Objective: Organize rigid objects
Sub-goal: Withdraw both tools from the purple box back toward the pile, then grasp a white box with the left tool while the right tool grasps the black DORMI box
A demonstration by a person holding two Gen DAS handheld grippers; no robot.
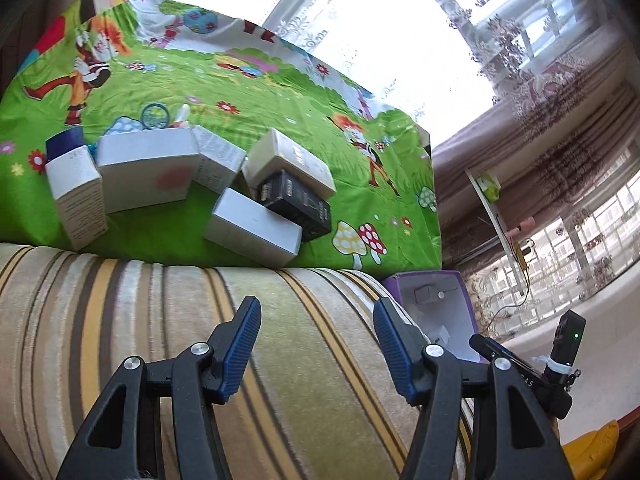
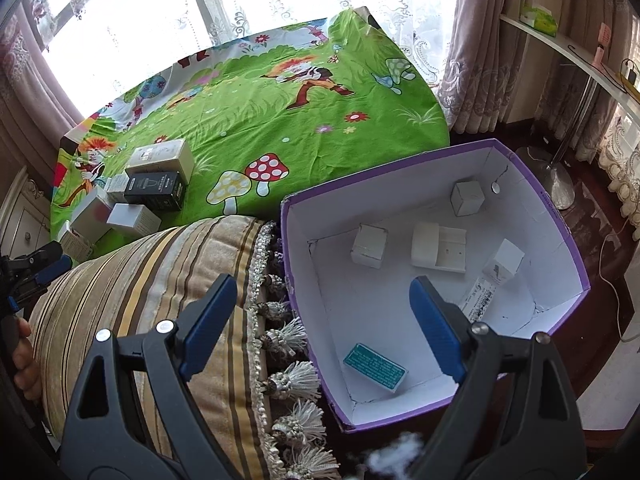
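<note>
Both my claws, left gripper (image 1: 316, 344) and right gripper (image 2: 322, 322), gape apart, holding nothing; the right hangs over the purple box (image 2: 560, 220) rim.

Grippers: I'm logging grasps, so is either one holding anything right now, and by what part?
Nothing is held. The left gripper and the right gripper both stand open with empty gaps between their fingers.

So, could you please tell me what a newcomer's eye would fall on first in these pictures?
The bright green cartoon-print bedsheet dominates the background, with a huddle of white, grey and black cardboard boxes on its near edge. Beside the striped tasselled cushion sits an open purple box with a white interior, holding a few small white boxes and a teal packet. Both the left gripper and right gripper are open and empty.
</note>
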